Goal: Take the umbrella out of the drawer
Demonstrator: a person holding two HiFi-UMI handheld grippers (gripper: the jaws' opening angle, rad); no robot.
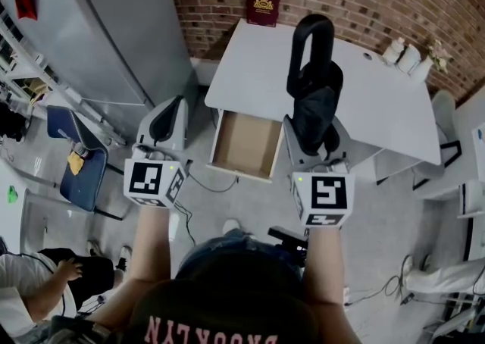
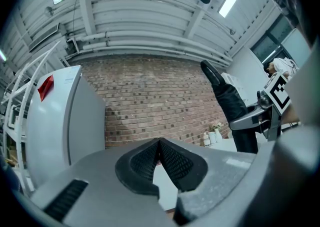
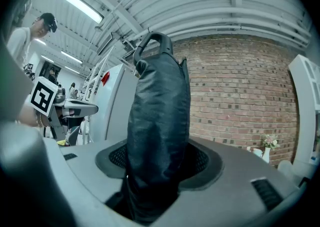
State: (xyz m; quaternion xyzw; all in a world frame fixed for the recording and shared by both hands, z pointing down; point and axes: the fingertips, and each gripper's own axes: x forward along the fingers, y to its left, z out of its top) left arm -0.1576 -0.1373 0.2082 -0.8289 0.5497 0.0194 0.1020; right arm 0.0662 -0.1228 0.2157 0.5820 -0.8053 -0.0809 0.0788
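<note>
The black folded umbrella (image 1: 314, 92) stands upright above the desk, its loop handle at the top. My right gripper (image 1: 315, 138) is shut on the umbrella's lower part; in the right gripper view the umbrella (image 3: 158, 116) fills the gap between the pads (image 3: 202, 160). Below and to the left, the wooden drawer (image 1: 246, 144) hangs open from the white desk (image 1: 250, 62) and looks empty. My left gripper (image 1: 170, 115) sits left of the drawer, apart from it. Its pads (image 2: 172, 161) meet at the tips with nothing between them. From there the umbrella (image 2: 231, 108) shows at the right.
A red book (image 1: 263, 6) leans on the brick wall at the desk's back edge. Small white vases (image 1: 405, 54) stand at its far right corner. A grey cabinet (image 1: 98, 24) and a blue chair (image 1: 79, 172) are to the left. A seated person (image 1: 42, 282) is lower left.
</note>
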